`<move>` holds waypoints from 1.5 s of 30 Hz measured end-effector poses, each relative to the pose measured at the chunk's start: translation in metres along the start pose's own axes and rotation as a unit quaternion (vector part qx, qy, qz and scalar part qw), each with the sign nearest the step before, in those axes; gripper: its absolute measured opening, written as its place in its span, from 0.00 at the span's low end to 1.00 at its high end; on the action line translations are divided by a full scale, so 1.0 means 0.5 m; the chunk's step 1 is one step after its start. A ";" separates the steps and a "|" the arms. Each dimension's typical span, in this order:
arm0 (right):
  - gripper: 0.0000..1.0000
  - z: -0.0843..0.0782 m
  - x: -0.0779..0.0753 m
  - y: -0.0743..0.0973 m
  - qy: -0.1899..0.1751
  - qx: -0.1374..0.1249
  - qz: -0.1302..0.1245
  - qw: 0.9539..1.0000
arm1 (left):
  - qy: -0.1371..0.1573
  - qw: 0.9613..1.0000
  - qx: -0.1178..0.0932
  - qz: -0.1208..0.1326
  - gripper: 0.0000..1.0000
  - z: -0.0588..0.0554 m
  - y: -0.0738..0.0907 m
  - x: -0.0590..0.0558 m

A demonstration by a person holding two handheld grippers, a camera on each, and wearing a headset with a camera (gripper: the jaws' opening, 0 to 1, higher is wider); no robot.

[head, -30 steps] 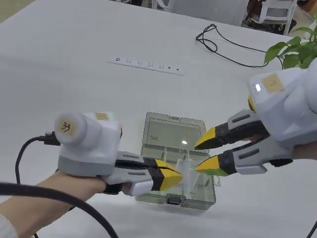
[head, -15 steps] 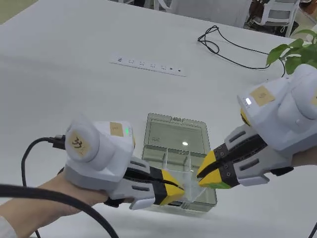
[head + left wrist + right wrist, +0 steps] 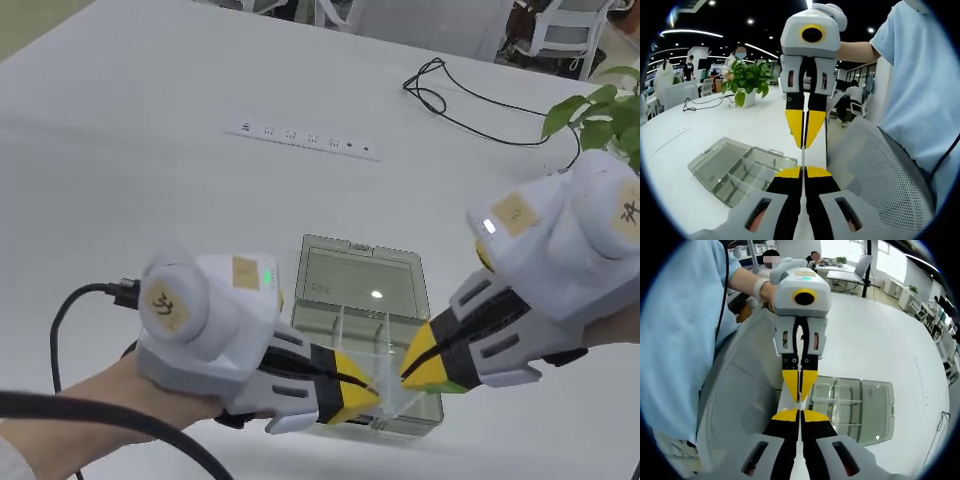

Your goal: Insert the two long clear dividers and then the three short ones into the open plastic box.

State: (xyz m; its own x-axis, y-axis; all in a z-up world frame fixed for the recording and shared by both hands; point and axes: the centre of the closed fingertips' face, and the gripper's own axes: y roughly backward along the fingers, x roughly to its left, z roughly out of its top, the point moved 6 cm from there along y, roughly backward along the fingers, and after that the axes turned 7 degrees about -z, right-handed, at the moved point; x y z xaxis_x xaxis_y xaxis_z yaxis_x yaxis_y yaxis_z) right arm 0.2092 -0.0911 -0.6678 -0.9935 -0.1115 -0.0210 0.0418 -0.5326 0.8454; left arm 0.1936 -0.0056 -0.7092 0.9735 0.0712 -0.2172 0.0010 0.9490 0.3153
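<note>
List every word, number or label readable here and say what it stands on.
Round sticker on the left gripper: handwritten, perhaps "33", not certain.
Two tan stickers on the right gripper: handwritten marks, too blurred to read.
Power strip: markings too small to read.
Clear divider in both shut jaws: no print visible.

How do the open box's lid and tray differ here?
The lid lies bare and flat; the tray holds upright clear dividers. In the head view the lid lies farther off; the tray is nearer, partly hidden by the left gripper and right gripper. Both are clear greenish plastic, hinged together.
</note>
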 end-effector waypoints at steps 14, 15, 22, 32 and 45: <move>0.02 0.004 -0.003 0.001 -0.007 0.005 -0.002 1.000 | 0.016 1.000 -0.001 0.011 0.00 -0.006 -0.004 0.004; 0.02 0.006 -0.005 0.003 -0.008 0.005 -0.002 1.000 | 0.018 1.000 0.000 0.019 0.00 -0.007 -0.003 0.007; 0.02 -0.010 -0.037 0.020 -0.018 0.021 -0.028 0.999 | 0.039 0.998 0.000 0.057 0.21 -0.026 0.019 0.020; 0.02 -0.048 -0.082 0.025 -0.043 0.051 -0.056 0.996 | 0.057 0.993 -0.004 0.103 0.41 -0.043 0.046 0.034; 0.02 -0.082 -0.103 0.003 -0.053 0.087 -0.065 0.993 | 0.079 0.984 0.006 0.158 0.74 -0.065 0.077 0.051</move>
State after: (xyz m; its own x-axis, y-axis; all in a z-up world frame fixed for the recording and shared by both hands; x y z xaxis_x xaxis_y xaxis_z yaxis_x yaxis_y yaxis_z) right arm 0.2647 -0.1207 -0.6872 -0.9952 0.0429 -0.0881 -0.0979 -0.3822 0.9189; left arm 0.2110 0.0426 -0.7326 0.8784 0.4091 -0.2472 -0.2919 0.8686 0.4004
